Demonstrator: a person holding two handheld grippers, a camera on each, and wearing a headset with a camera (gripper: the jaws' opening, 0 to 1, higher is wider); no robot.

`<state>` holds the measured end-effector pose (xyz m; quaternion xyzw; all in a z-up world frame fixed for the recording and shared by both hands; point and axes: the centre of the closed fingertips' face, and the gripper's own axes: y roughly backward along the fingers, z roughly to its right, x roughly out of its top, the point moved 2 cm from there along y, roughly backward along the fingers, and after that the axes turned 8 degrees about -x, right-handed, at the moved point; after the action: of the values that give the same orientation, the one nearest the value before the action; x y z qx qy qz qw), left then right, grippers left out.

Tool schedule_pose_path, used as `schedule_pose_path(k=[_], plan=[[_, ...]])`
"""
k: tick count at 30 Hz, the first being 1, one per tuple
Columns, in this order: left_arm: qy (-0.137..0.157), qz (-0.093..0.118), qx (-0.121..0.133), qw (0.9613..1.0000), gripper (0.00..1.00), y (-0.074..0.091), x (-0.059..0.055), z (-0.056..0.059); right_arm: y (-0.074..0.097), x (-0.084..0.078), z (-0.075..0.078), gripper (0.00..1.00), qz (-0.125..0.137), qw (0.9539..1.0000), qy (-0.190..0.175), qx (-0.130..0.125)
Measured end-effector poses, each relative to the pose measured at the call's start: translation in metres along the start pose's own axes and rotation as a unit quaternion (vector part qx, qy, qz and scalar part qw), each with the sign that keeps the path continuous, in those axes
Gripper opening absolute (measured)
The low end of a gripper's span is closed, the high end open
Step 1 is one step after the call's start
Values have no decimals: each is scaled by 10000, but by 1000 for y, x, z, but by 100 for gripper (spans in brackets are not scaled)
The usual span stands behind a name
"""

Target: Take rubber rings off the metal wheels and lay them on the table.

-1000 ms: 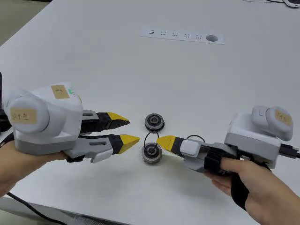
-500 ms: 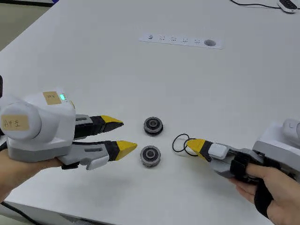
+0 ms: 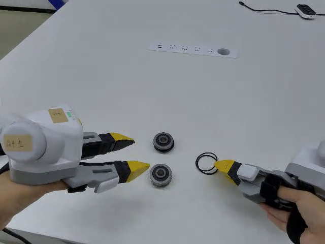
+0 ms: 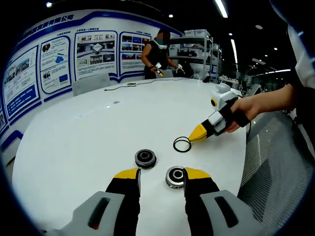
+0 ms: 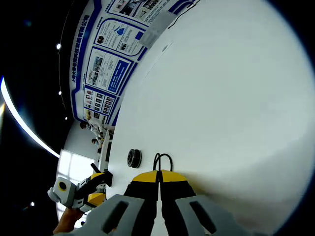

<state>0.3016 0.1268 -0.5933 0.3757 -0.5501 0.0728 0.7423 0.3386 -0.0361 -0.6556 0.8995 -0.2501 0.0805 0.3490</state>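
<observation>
I am holding the left gripper (image 3: 140, 152) (image 4: 161, 173) low over the white table (image 3: 101, 76) with its jaws spread apart and nothing between them. The near metal wheel (image 3: 160, 175) (image 4: 175, 177) is lying just beside one yellow tip, and the far metal wheel (image 3: 163, 142) (image 4: 145, 158) (image 5: 134, 157) is sitting a little beyond the other tip, apart from it. Both wheels are lying flat, close together but not touching.

I am keeping the right gripper (image 3: 219, 164) (image 4: 194, 137) (image 5: 158, 173) clenched, jaws pressed together. The near edge of the rubber rings (image 3: 198, 161) (image 4: 173, 144) (image 5: 157, 158) is running into its tips. The rings are lying as two overlapping loops flat on the table, off to the side of the wheels and clear of both.

I am seeing wide bare tabletop ahead of both grippers, reaching to a flush socket strip (image 3: 193, 50) far across. A dark remote-like device (image 3: 304, 10) with a cable is sitting at the far corner. The table's left edge is slanting away at the upper left, and its near edge is passing right under my left hand, so room is tight there
</observation>
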Motion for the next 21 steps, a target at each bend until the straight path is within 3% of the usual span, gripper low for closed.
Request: schedule_pose_path(k=[10,17,21], plan=[[-9,-40,-8,10000,35,1,-3,1,5,1,4,10,97,9997,129,-173],[-53,-71,-42,10000,35,-2,-1,-3,11,7,2,11,215,9997,79,-28],[-142,-138,-60,9998,35,-2,3,-11,13,14,-1,12,265,9991,329,-32]])
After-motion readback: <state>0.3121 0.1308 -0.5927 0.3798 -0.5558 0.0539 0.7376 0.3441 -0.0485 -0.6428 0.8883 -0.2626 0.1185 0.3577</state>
